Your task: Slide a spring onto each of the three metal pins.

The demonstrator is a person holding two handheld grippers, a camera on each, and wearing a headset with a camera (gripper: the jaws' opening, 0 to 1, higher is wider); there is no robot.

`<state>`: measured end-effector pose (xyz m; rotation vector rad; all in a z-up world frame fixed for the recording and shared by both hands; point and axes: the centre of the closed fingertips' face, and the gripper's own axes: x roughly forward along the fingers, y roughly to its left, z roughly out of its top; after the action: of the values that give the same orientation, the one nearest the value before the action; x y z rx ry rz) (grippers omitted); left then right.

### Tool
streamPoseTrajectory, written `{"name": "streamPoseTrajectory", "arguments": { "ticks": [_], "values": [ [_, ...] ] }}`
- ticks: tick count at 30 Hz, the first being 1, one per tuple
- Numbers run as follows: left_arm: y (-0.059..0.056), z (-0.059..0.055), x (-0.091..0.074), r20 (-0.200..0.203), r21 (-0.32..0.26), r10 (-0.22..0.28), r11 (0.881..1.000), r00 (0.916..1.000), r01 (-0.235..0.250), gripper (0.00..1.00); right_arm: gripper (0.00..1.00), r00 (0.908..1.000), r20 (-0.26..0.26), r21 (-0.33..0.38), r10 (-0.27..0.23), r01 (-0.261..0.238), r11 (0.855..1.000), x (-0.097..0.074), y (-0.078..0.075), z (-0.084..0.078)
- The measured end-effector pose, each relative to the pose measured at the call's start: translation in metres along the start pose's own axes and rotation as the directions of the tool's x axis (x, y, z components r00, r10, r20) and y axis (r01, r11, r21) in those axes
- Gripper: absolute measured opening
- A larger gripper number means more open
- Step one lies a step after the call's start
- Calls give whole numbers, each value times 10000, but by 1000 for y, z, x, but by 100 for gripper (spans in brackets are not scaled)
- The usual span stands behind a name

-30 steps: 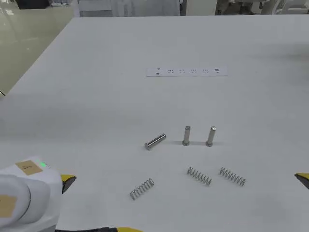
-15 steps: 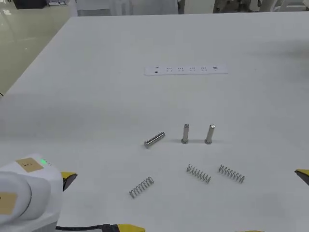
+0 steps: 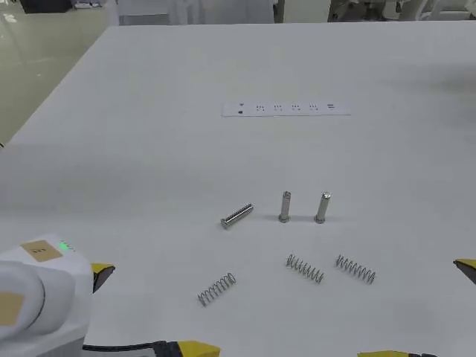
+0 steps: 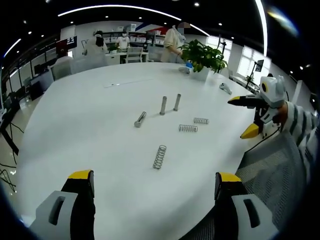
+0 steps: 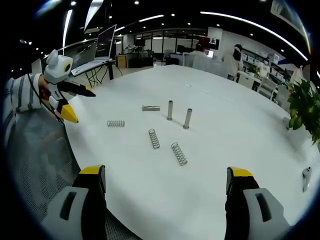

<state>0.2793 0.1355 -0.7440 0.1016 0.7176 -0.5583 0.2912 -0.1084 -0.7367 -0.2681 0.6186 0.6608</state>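
Pins: lying pin (image 3: 237, 216) on its side, mid-tabletop. Just to its right stand the middle pin (image 3: 285, 207) and the right pin (image 3: 322, 208), both upright, near each other but apart.

Springs: left spring (image 3: 216, 289), middle spring (image 3: 305, 268) and right spring (image 3: 355, 269) all lie flat and loose on the white tabletop (image 3: 149, 149). They form a rough row on the person's side of the pins, touching neither pins nor each other.

Left tongs (image 4: 154, 177): jaws spread wide, nothing between them, held over the near edge, well apart from the left spring.

Right tongs (image 5: 166, 172): likewise spread and empty, over the near edge to the right.

Beyond the pins: flush socket strip (image 3: 286, 109). A potted plant (image 4: 202, 55) sits at the far edge.
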Motion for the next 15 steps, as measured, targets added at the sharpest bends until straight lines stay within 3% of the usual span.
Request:
{"name": "streamPoseTrajectory", "arguments": {
  "ticks": [15],
  "values": [
    [-1, 0, 1, -11, 103, -105, 9999, 9999, 105, 98, 98, 10000, -30, 275, -78, 79, 9996, -1, -2, -2]
  ]
}}
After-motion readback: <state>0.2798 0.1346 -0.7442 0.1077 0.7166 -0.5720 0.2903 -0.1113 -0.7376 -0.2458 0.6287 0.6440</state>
